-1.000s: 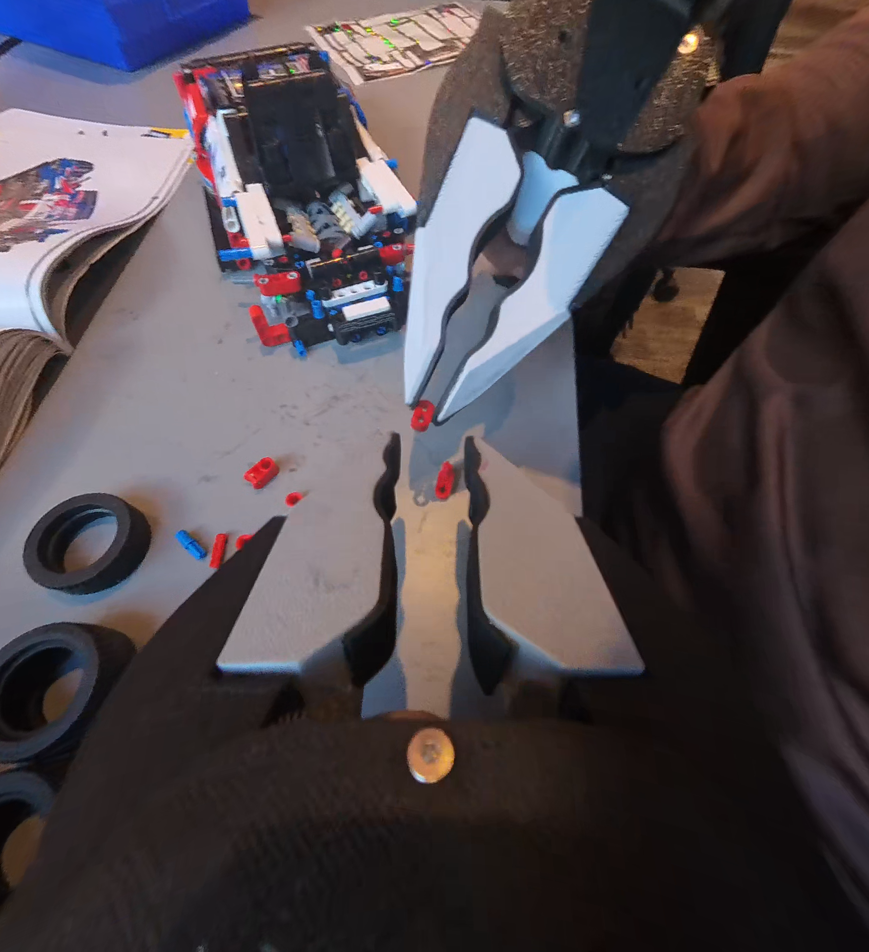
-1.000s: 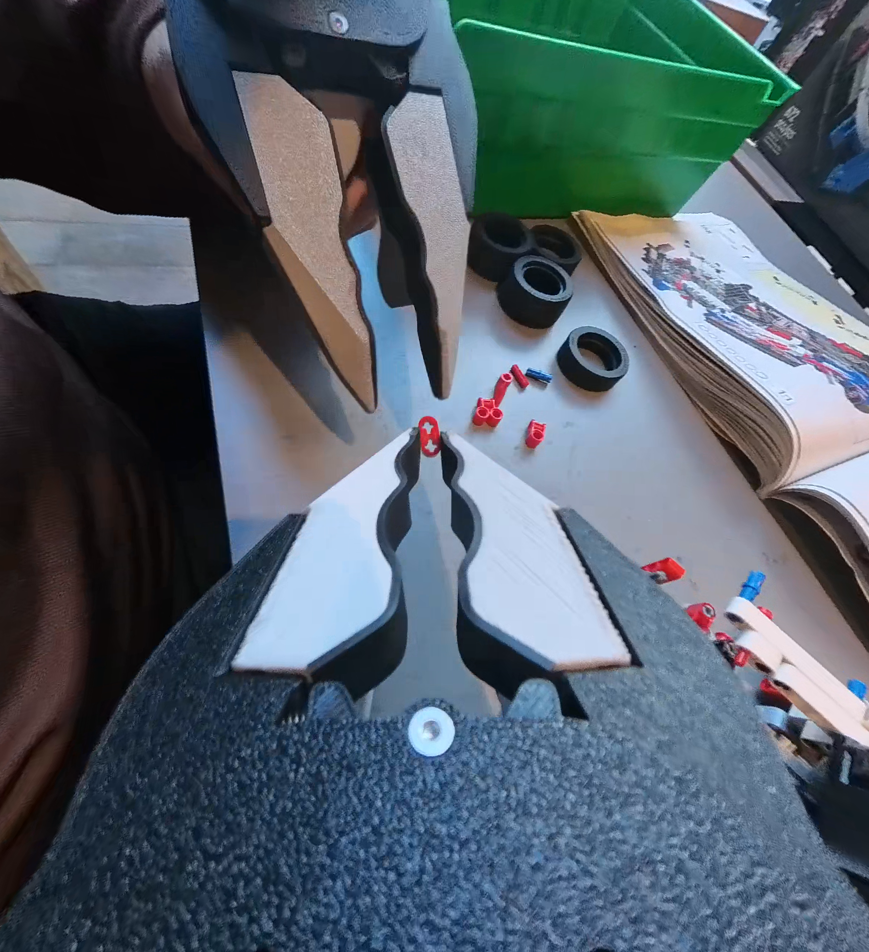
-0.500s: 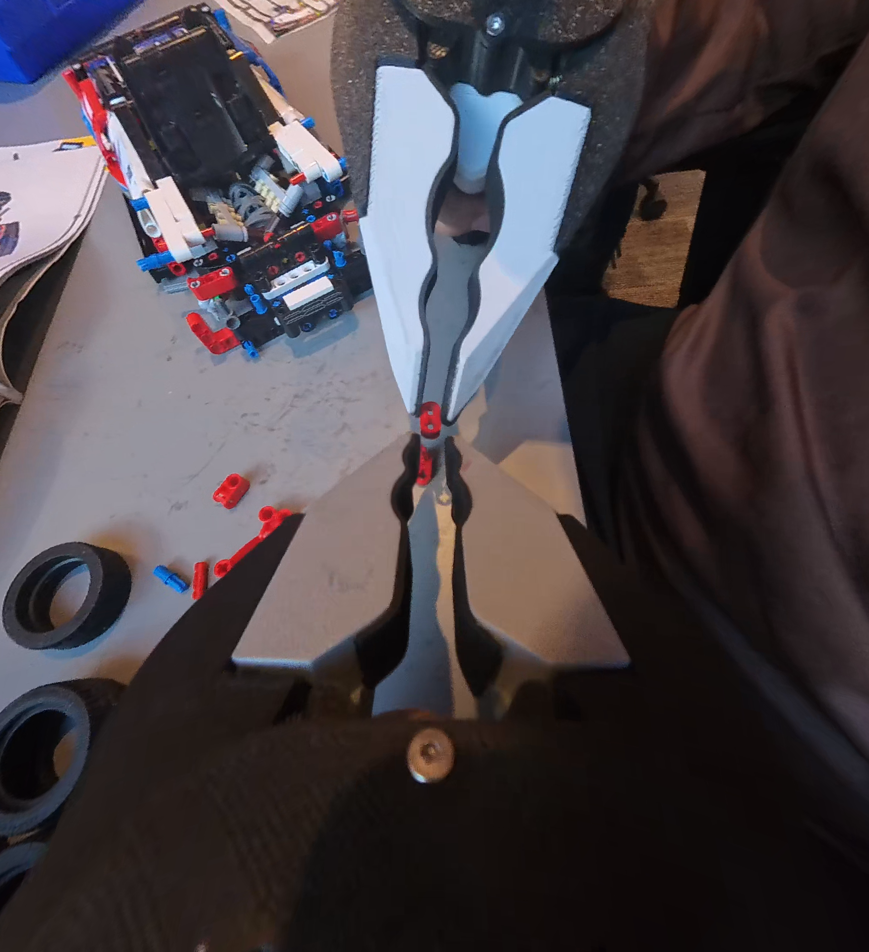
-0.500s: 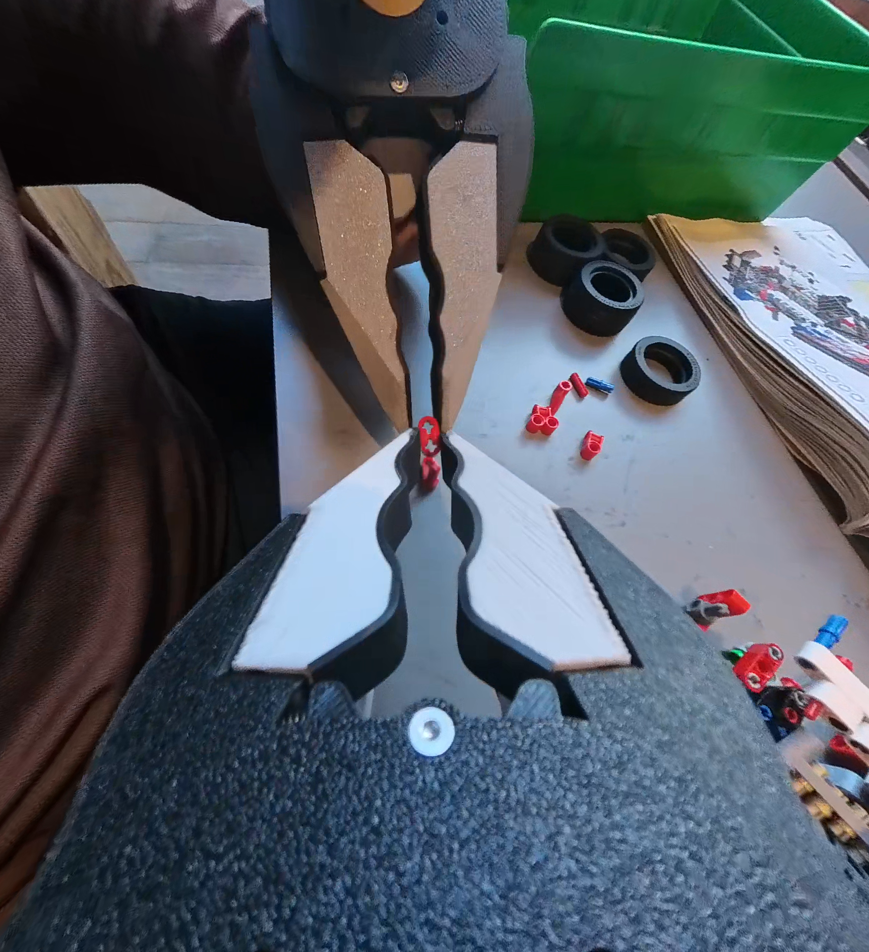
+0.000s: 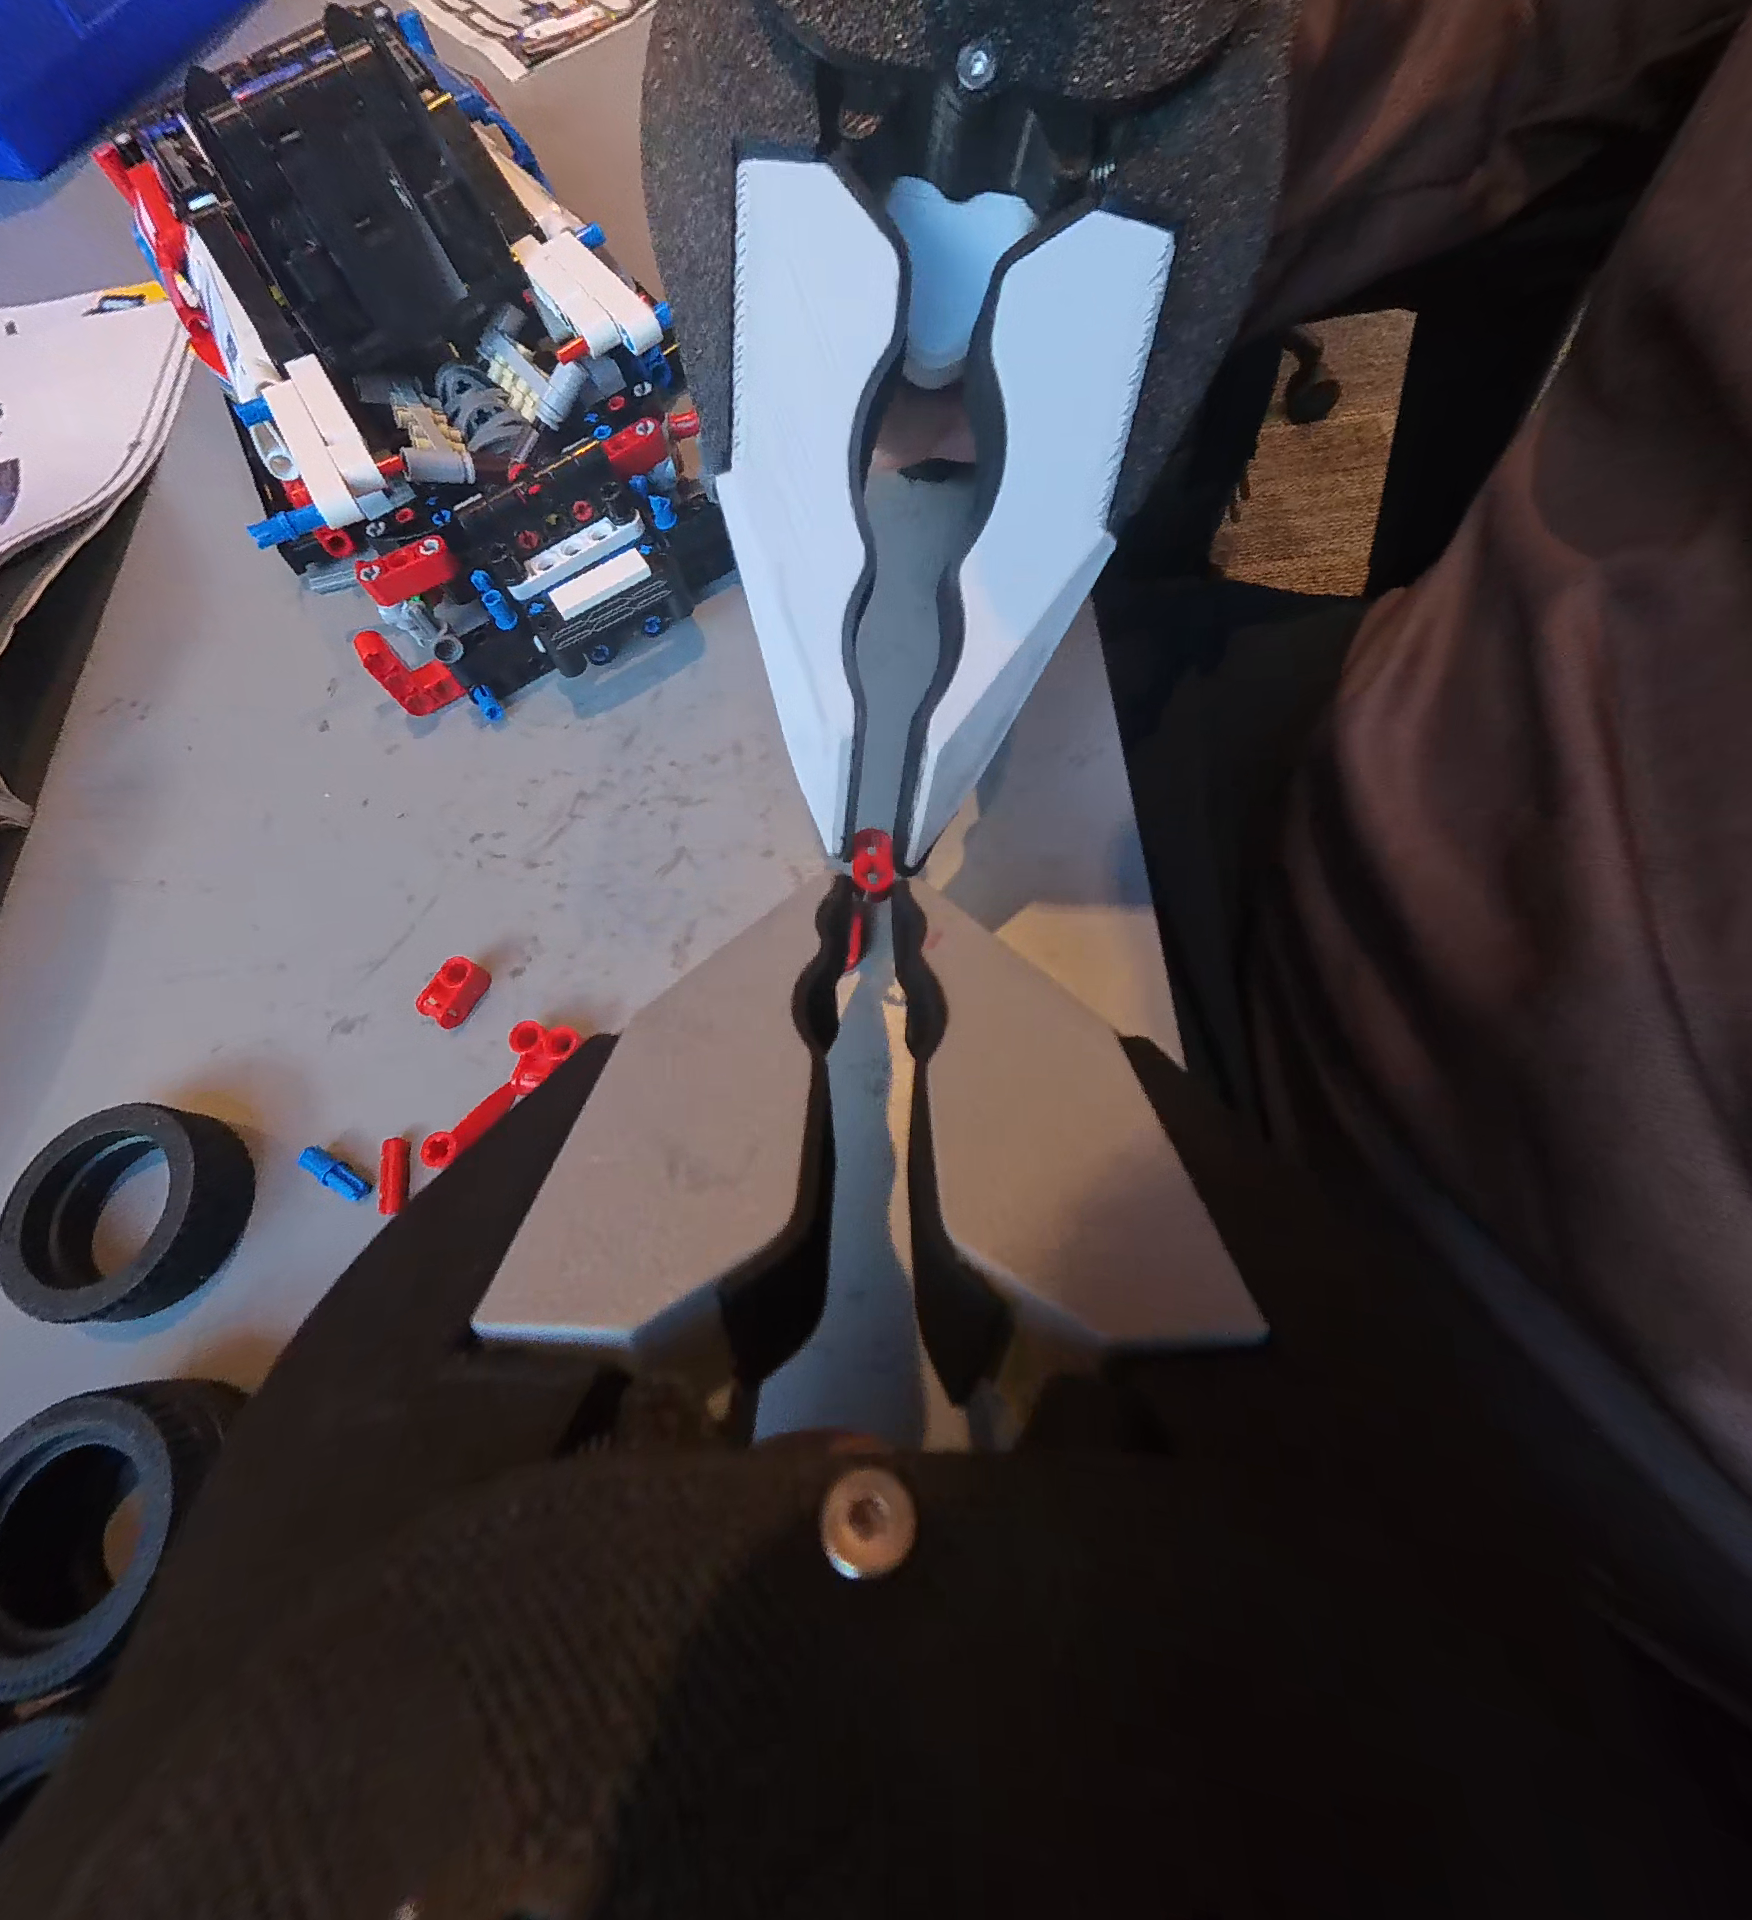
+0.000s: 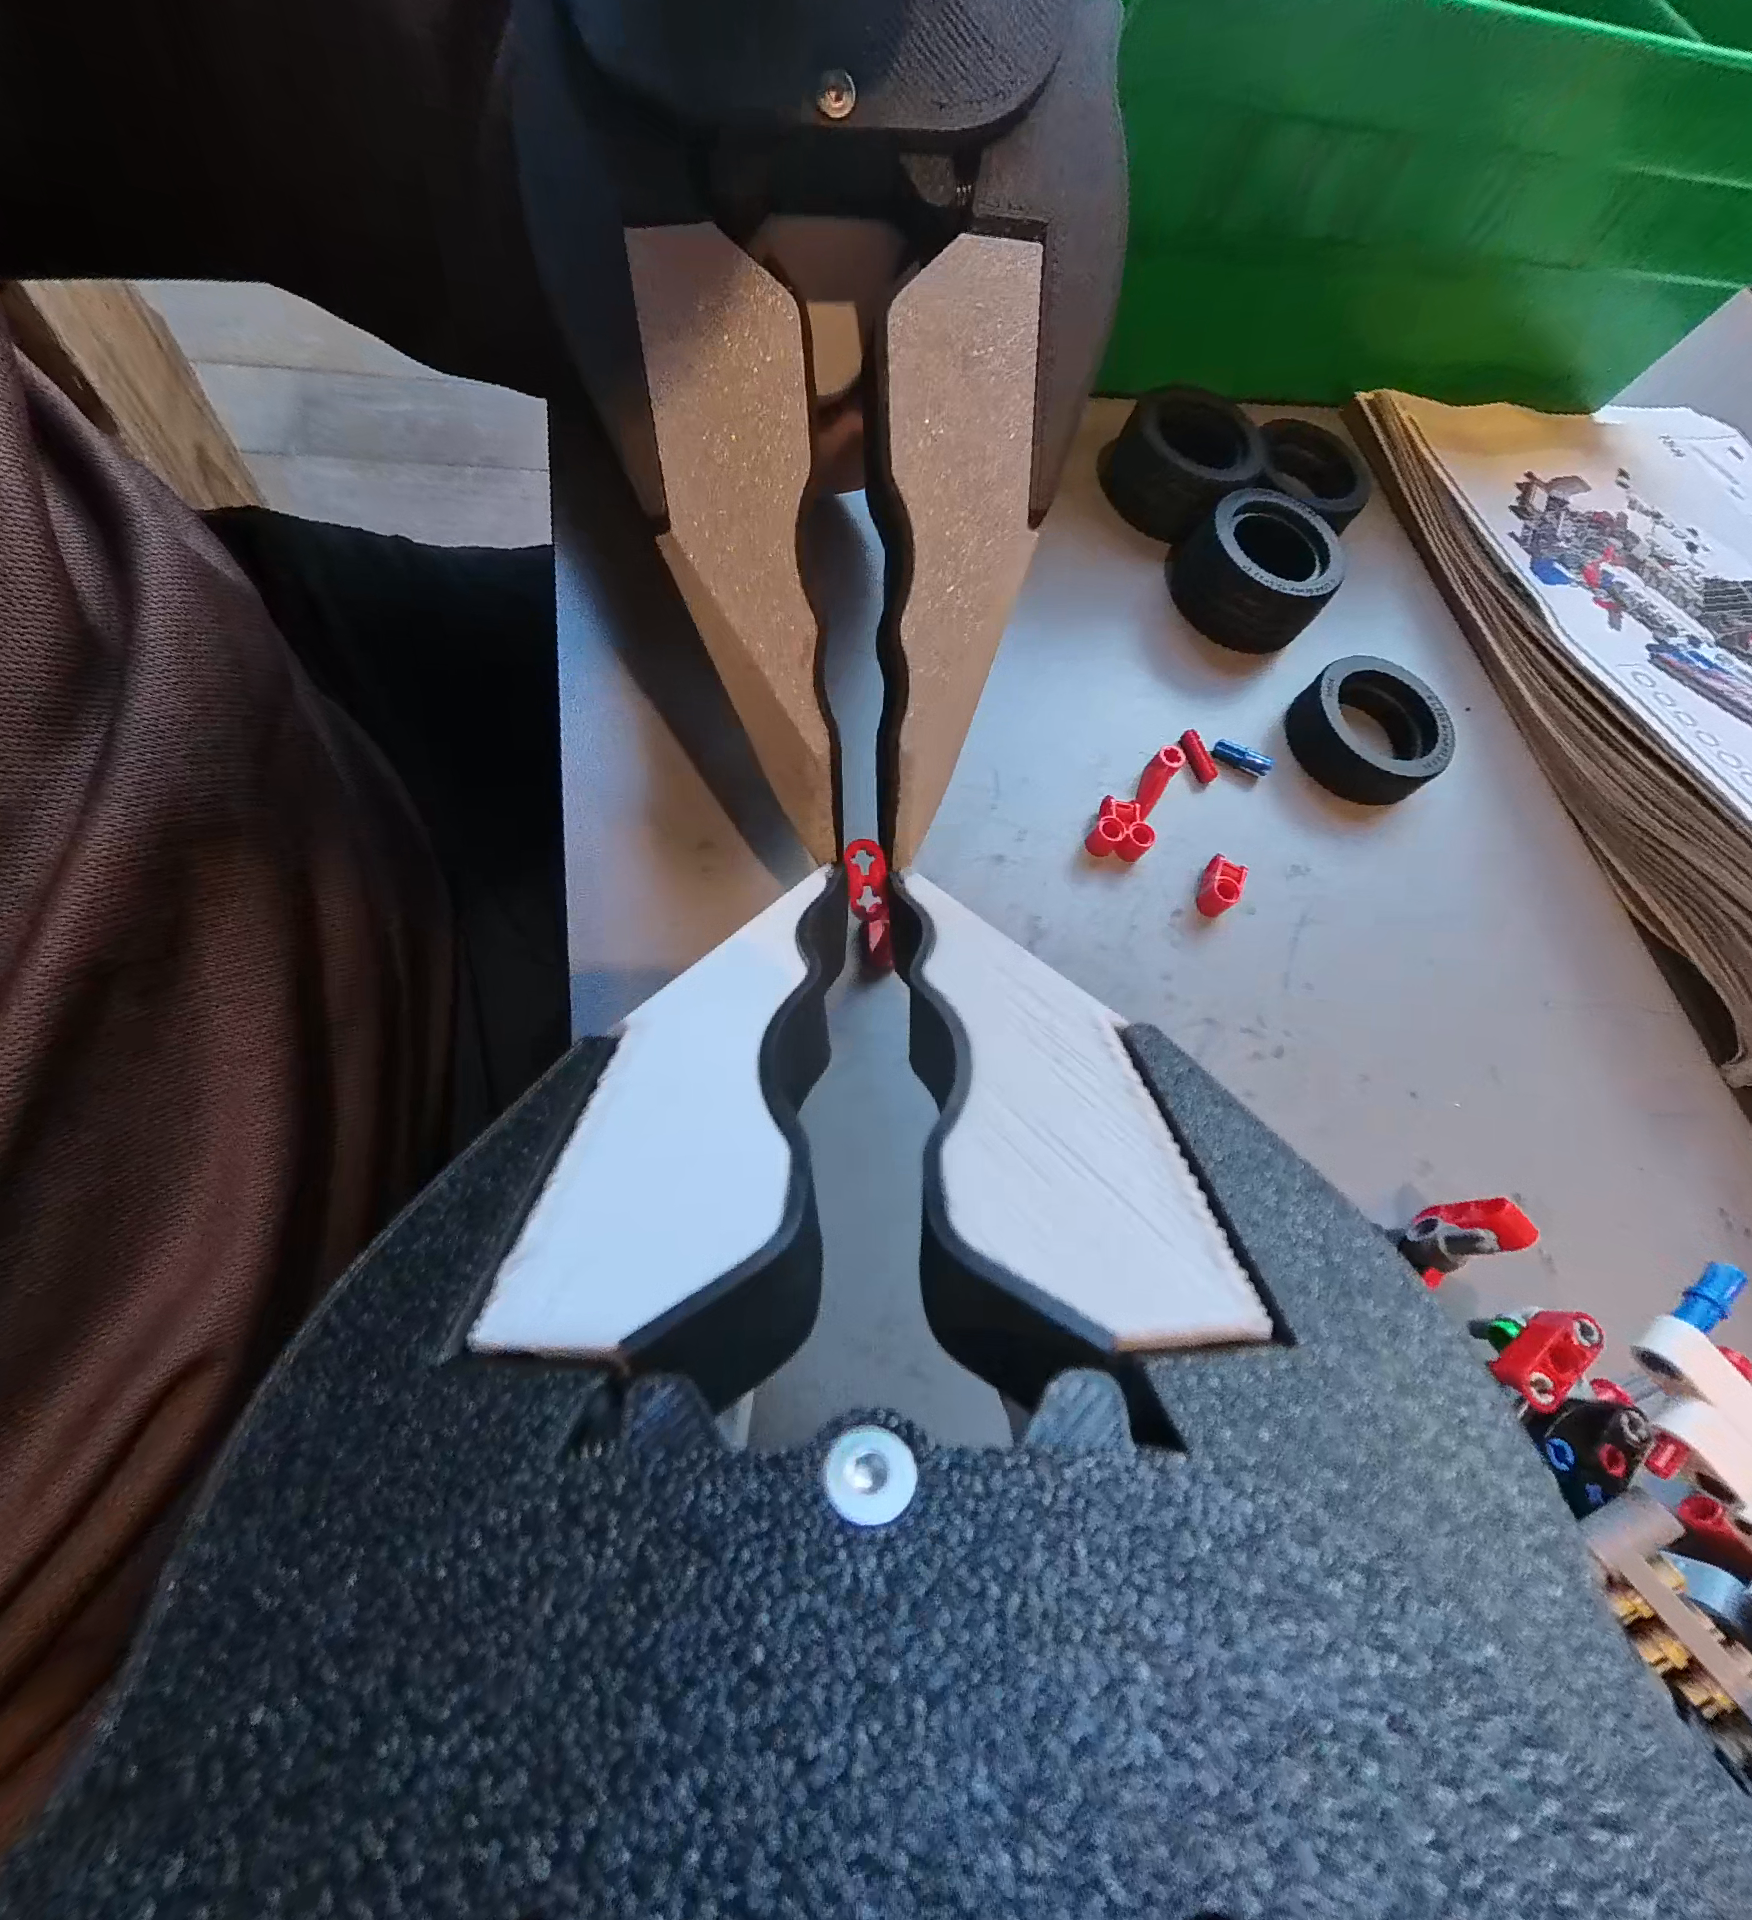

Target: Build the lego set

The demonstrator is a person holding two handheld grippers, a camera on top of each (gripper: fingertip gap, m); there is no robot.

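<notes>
red two-hole connector (image 6: 864,871) pinched at the tips of the right gripper (image 5: 872,854), fingers pressed together on it. tip to tip with the left gripper (image 5: 864,914), likewise closed on a red pin (image 5: 855,935), the pin's end meeting the connector. both tools joined just above the near edge of the grey tabletop (image 5: 228,831), beside a brown sleeve (image 5: 1578,935).

scattered on the tabletop just left of the left gripper: a short red connector (image 5: 452,990), a red three-hole piece with an arm (image 5: 503,1091), a small red pin (image 5: 393,1174) and a blue pin (image 5: 334,1172). farther left, one loose black tyre (image 5: 119,1210); more stacked tyres (image 6: 1251,551) toward the near-left corner.

half-built car model (image 5: 415,416) in black, white, red and blue standing toward the far side, well apart from the loose parts. open instruction book (image 6: 1630,665) along the left edge, thick page stack fanned.

green bin (image 6: 1474,208) beyond the tyres, contents hidden behind its wall. blue box (image 5: 30,73) at the far-left corner, contents not visible either.

bare tabletop between model, loose pieces and grippers; little room at the near edge, close against the sleeve.
</notes>
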